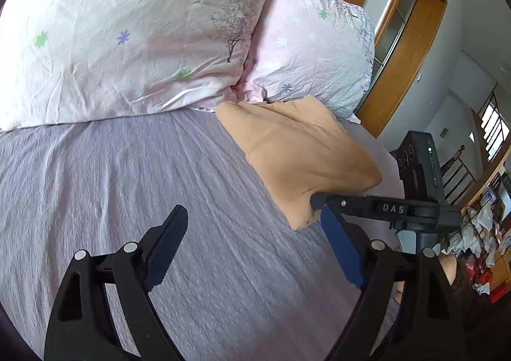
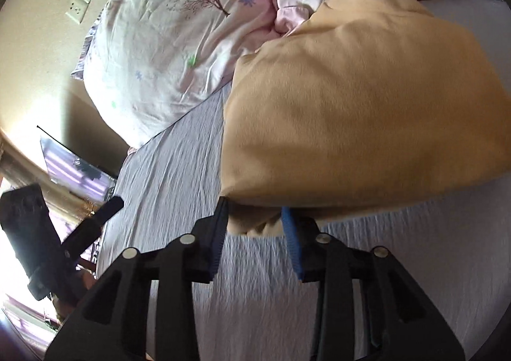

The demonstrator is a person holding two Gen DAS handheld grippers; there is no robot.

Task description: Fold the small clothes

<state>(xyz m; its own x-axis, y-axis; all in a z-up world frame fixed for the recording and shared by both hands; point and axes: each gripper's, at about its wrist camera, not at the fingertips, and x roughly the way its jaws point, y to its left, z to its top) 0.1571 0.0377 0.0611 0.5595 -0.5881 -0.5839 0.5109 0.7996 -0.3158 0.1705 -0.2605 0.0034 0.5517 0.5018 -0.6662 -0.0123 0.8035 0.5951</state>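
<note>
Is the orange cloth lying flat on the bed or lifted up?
Lifted at one end. The right tool pinches the orange cloth's near edge, holding it above the purple sheet. Its far end touches the pillows.

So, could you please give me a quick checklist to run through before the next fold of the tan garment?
1. Right gripper has cloth between its fingers: ok, though the jaws stand apart; firmness of hold cannot tell.
2. Left gripper free and open: ok, it holds nothing.
3. Tan garment partly lifted at the held edge: ok.
4. Bare purple sheet beside it for laying down: ok.
5. Far edge clear of the pillows: not ok, it touches them.
6. Garment's underside layers aligned: cannot tell.
</note>
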